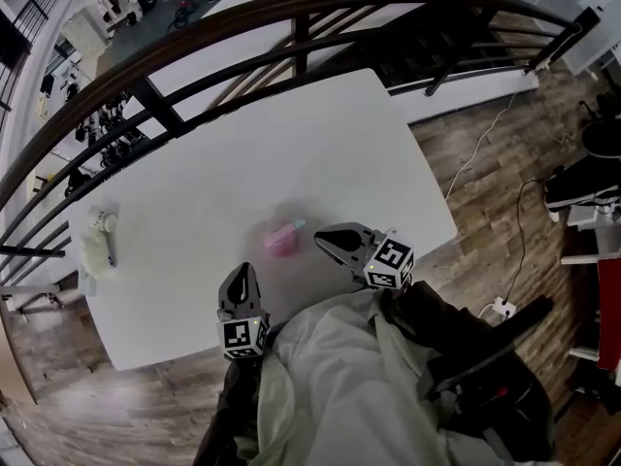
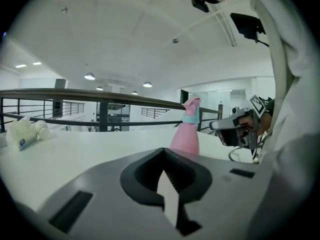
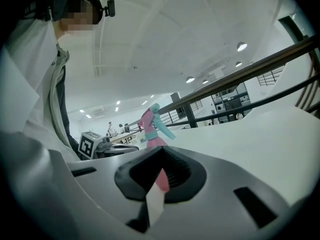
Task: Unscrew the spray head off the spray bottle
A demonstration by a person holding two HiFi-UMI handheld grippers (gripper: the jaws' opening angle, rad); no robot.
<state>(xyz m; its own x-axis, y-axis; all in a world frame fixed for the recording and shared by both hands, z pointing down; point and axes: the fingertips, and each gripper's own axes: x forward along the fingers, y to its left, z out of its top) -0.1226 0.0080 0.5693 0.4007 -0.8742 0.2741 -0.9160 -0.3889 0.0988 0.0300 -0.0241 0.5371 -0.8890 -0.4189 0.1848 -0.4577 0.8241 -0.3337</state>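
Observation:
A pink spray bottle point(image 1: 282, 238) with a pink head and a teal collar and trigger stands upright on the white table point(image 1: 291, 153), near its front edge. My left gripper point(image 1: 241, 280) sits at the front edge, left of the bottle and nearer to me, jaws shut on nothing. The right gripper point(image 1: 327, 244) lies just right of the bottle, also shut and empty, not touching it. In the left gripper view the bottle point(image 2: 186, 136) rises beyond my left gripper point(image 2: 167, 194). The right gripper view shows the bottle point(image 3: 150, 129) past my right gripper point(image 3: 156, 196).
A whitish bottle and cloth point(image 1: 97, 243) lie at the table's left end. A dark railing point(image 1: 291, 27) runs behind the table. Cables point(image 1: 485, 153) trail over the wooden floor to the right, beside dark equipment point(image 1: 592, 183).

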